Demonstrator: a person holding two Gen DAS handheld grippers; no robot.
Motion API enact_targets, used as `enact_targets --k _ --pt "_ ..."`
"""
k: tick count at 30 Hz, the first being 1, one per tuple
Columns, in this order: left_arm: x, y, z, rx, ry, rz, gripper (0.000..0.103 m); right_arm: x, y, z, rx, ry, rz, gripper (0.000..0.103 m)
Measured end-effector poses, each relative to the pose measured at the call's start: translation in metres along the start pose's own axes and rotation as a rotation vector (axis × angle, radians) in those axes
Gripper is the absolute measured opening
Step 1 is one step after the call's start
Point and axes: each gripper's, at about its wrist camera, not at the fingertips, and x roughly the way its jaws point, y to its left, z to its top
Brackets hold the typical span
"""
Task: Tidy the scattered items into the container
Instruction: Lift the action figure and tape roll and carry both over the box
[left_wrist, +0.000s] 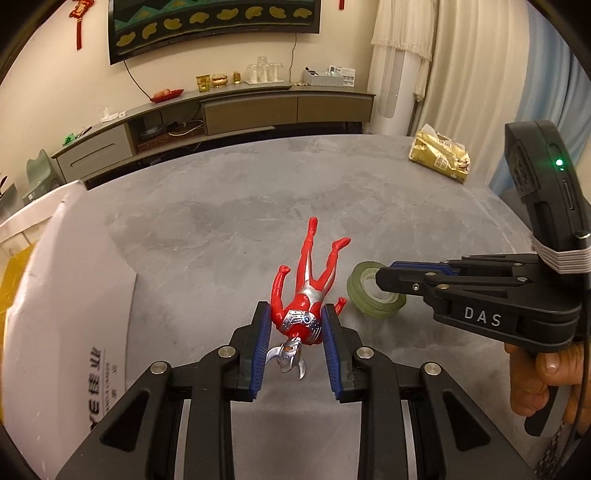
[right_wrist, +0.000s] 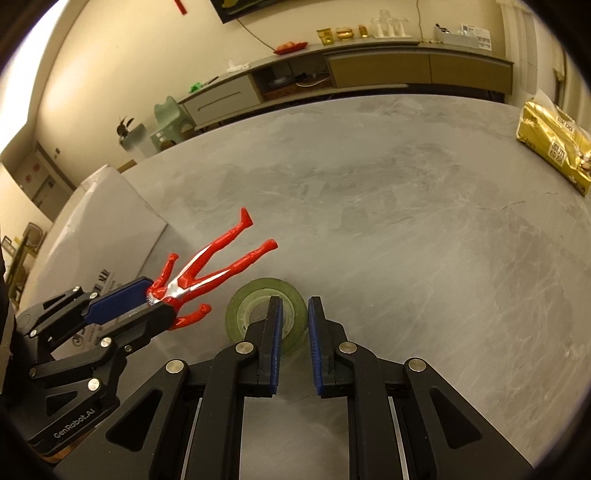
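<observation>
The red toy figure (left_wrist: 301, 291) sits at centre frame, clamped at the torso in the left claw (left_wrist: 295, 341). The green tape roll (right_wrist: 266, 314) lies on the bench (right_wrist: 406, 221) at lower centre; the right claw (right_wrist: 294, 341) straddles its rim, pads apart. Neither item has yet reached the white box (left_wrist: 74, 295) at left.

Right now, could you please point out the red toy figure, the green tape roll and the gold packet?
red toy figure (left_wrist: 300, 308), left wrist view, chest.
green tape roll (right_wrist: 255, 295), right wrist view, top rim.
gold packet (right_wrist: 554, 147), right wrist view, front face.
</observation>
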Motion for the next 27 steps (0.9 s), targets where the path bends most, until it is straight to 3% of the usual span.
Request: enact_targets --k 16,27 --pt "-0.066 -0.006 -0.014 -0.012 -0.05 0.028 0.028 -0.032 0.025 -0.027 -0.003 -0.024 0.071 0.014" --pt "-0.127 0.003 -0.034 -0.055 -0.106 0.042 0.028 -0.058 0.055 -0.047 -0.035 -0.059 0.075 0.014"
